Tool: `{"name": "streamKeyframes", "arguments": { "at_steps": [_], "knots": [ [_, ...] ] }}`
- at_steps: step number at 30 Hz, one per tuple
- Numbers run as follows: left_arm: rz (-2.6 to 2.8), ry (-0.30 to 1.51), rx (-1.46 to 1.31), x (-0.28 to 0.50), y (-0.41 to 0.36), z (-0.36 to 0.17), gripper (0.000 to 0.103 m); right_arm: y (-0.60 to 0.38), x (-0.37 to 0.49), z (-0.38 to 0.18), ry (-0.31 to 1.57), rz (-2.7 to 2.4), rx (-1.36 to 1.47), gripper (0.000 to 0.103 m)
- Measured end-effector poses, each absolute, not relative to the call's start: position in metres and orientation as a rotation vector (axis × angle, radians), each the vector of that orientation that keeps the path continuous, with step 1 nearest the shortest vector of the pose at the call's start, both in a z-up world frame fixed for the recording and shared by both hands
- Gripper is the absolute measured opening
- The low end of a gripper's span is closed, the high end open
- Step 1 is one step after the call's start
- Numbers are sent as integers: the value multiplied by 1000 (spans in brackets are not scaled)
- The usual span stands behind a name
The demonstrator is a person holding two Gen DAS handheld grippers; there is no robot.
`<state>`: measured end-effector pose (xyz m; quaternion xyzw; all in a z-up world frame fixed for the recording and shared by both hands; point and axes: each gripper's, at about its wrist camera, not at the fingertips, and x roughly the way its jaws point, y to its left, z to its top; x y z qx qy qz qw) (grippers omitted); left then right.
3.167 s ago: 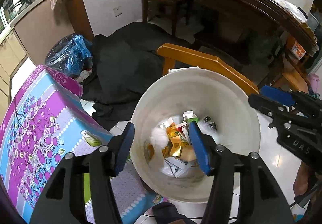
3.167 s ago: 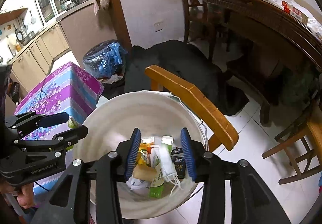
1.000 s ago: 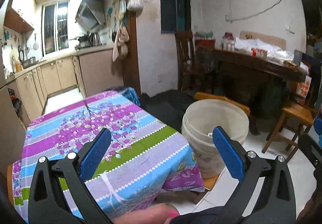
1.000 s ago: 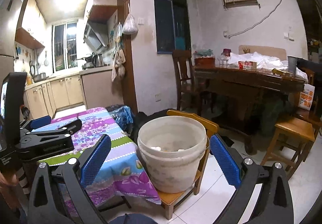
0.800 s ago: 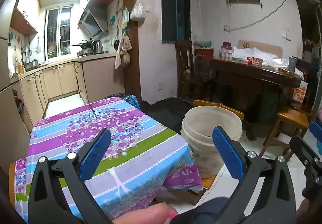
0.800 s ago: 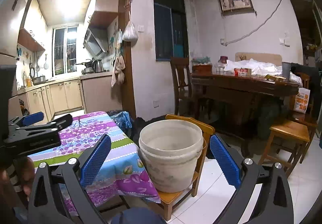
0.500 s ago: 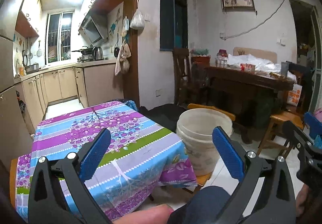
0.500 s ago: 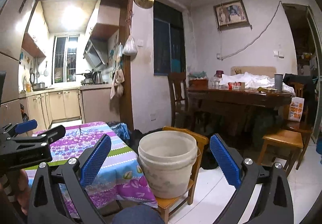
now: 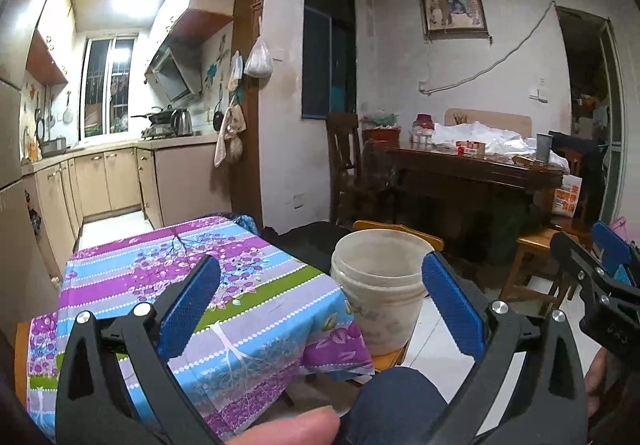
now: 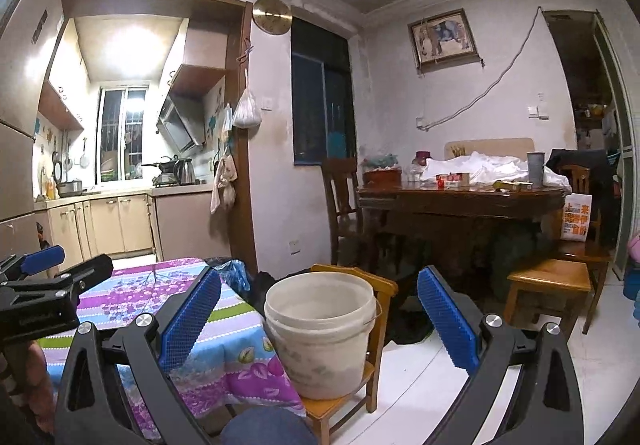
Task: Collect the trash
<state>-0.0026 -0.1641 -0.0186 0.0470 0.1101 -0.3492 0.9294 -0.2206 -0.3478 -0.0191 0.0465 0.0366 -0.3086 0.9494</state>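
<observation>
I'm holding both tools — left tool (image 9: 316, 303), right tool (image 10: 318, 319) — gaping wide, gripping nothing; plastic bucket (image 10: 322, 329) looking stiff, light — gripping rim best.

The left gripper (image 9: 320, 289) gapes wide above the floral-clothed worktop (image 9: 160, 285); a white bucket (image 9: 378, 297) sits just right on a wooden chair (image 9: 394, 357).

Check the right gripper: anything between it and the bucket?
Nothing visible. The right gripper is open and empty, and the bucket sits straight ahead on a wooden chair, beside the table; only open air between.
</observation>
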Motion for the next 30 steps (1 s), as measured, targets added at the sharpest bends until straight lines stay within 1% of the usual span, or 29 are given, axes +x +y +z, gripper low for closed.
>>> {"name": "streamKeyframes", "arguments": {
  "at_steps": [13,30],
  "knots": [
    [-712,198,89,-12,-158,-18,97,-342,-225,-16,59,-603,90,98],
    [-698,204,106,-11,-163,-20,97,-341,-216,-21,80,-587,100,98]
  ]
}}
